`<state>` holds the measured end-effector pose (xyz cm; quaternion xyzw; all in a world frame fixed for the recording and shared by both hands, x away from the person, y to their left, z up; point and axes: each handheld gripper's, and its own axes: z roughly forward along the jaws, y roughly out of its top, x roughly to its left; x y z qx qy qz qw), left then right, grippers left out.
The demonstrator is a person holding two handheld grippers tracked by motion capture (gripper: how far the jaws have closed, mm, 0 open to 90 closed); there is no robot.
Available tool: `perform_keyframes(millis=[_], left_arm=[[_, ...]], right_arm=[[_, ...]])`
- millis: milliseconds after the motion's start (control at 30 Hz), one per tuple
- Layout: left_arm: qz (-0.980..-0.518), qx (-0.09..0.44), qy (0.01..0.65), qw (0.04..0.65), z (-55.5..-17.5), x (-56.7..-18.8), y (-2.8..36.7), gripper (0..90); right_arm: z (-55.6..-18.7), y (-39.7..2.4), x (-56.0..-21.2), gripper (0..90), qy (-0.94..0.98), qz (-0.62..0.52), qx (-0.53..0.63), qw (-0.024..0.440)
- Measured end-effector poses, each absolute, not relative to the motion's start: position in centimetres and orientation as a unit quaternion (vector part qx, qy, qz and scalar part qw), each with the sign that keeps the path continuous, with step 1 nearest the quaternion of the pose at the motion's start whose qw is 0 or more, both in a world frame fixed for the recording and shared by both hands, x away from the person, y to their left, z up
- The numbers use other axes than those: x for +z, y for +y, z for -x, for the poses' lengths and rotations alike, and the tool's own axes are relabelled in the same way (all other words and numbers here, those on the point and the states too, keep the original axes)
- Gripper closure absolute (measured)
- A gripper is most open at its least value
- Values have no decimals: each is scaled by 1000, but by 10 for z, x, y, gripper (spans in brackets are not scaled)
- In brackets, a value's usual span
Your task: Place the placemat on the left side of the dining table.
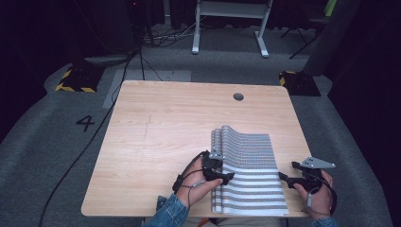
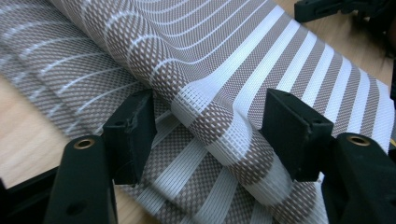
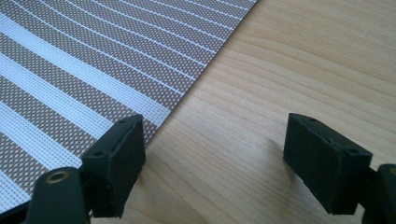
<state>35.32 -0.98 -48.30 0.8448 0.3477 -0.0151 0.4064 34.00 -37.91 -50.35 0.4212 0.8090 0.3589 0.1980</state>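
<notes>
Both pairs of fingers stand spread and grasp nothing: the left gripper [image 1: 226,176] straddles the rolled left edge of the striped placemat [image 1: 253,175] with its pads [image 2: 131,135] clear of the weave, while the right gripper [image 1: 286,178] waits over bare table [image 1: 156,137] just off the mat's right edge. That mat lies toward five o'clock on the tabletop, its nine o'clock side already curled over into a few loose turns. By my reading the rolling is only begun; most of the mat is still flat.

Table [image 1: 161,137] evenly lit from above; surroundings fall to black. High view soft. Gripper views sharp, shadows faint.
</notes>
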Motion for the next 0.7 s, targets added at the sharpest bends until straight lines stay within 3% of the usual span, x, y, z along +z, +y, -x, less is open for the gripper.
perform_keyframes(millis=[133, 267, 300, 367, 533, 700], left_arm=[[-840, -33, 359, 405, -360, -491, -19, 436], [-838, -31, 366, 403, -362, -491, -23, 620], [-840, -32, 369, 397, -362, -489, -23, 620], [-841, -26, 366, 397, -361, -486, -25, 749], [-837, -19, 351, 419, -359, -479, -24, 872], [-834, -6, 326, 446, -355, -461, -19, 886]], right_arm=[[-340, -379, -504, 212, 809, -421, 359, 198], [-340, -379, -504, 212, 809, -421, 359, 198], [-340, -379, -504, 212, 809, -421, 359, 198], [-340, -379, -504, 212, 809, -421, 359, 198], [-340, -379, -504, 214, 809, -420, 360, 197], [-340, -379, -504, 215, 809, -420, 360, 197]])
